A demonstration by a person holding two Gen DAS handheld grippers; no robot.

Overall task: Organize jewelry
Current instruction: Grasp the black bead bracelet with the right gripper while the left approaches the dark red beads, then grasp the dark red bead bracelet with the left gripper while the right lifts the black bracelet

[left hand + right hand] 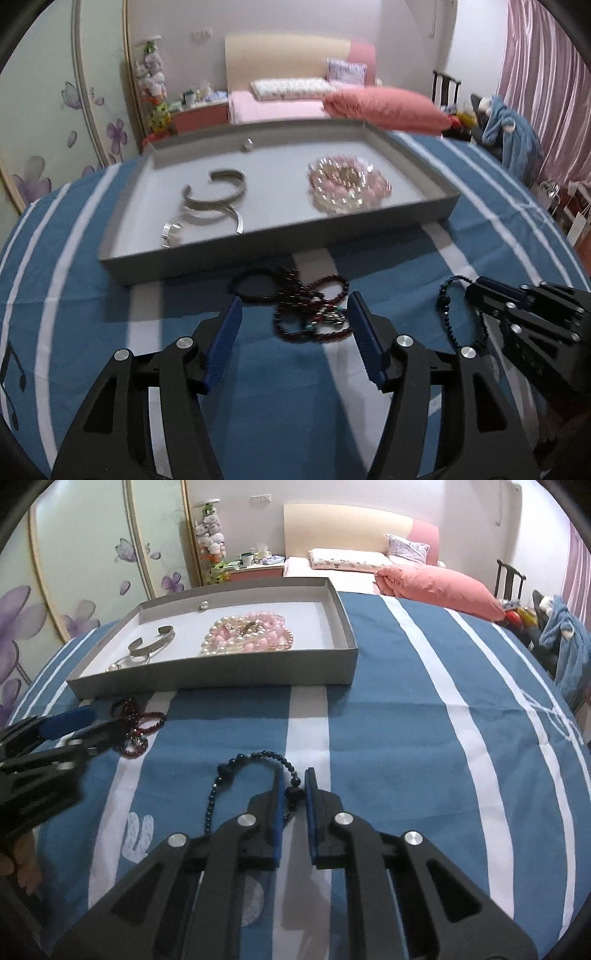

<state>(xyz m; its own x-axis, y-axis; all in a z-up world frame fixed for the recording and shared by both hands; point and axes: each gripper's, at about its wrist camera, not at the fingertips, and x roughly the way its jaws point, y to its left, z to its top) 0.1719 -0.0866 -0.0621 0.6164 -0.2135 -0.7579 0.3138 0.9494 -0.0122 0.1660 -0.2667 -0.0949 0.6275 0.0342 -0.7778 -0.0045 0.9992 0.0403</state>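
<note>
Nearest the lens, the right gripper (294,775) had its blue pads pinched nearly together on the dark blue bead strand (236,771), the rest of that strand looping out on the striped blue cloth (406,738) to its left. Over on the left, the left gripper (293,306) sat spread wide, nothing between its pads, poised just short of the tangled dark red bead bracelets (306,306) lying on the cloth just near of the tray. Further out, the grey tray (258,254) already held the silver cuff bangles (218,195) on its left side, the heap of pink and pearl beads (349,184) to the right, and a small ring (246,145) by the far wall. So, by my reckoning, roughly halfway: two groups remained outside.
</note>
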